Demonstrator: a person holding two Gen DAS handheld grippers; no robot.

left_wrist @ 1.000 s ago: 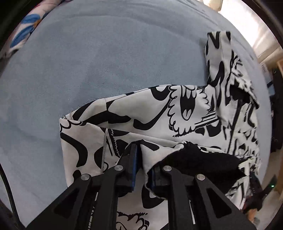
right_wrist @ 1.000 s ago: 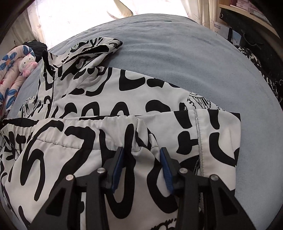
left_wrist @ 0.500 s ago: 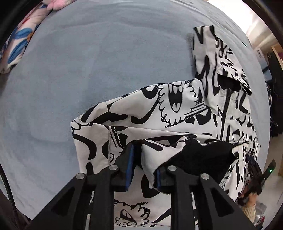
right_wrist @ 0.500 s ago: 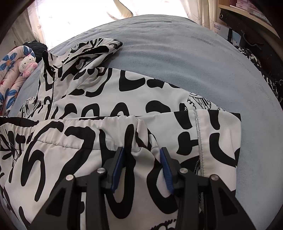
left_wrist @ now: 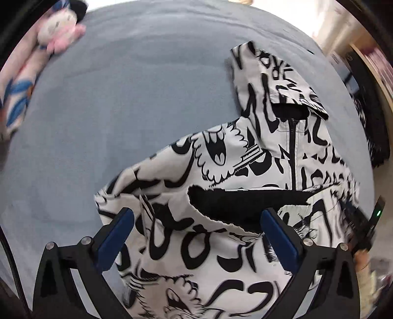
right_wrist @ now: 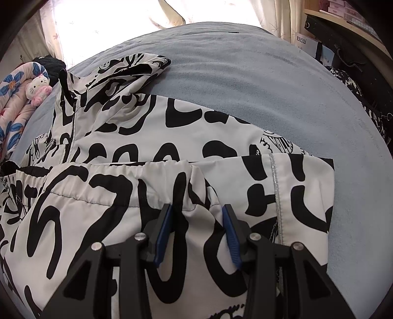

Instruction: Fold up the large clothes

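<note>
**Bright window behind a blue bed**

A pale blue blanket covers the bed. Beyond its far edge, sunlit floral curtains glow white. A flowered quilt with a pink plush toy lies at the left edge; wooden shelving stands at the right.

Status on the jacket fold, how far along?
Done: hem of the printed jacket is folded up over the body. In hand: left gripper has just opened, off the fabric; right gripper pinches a hem bunch. Left: hood lies unfolded on the blue bedspread.
</note>
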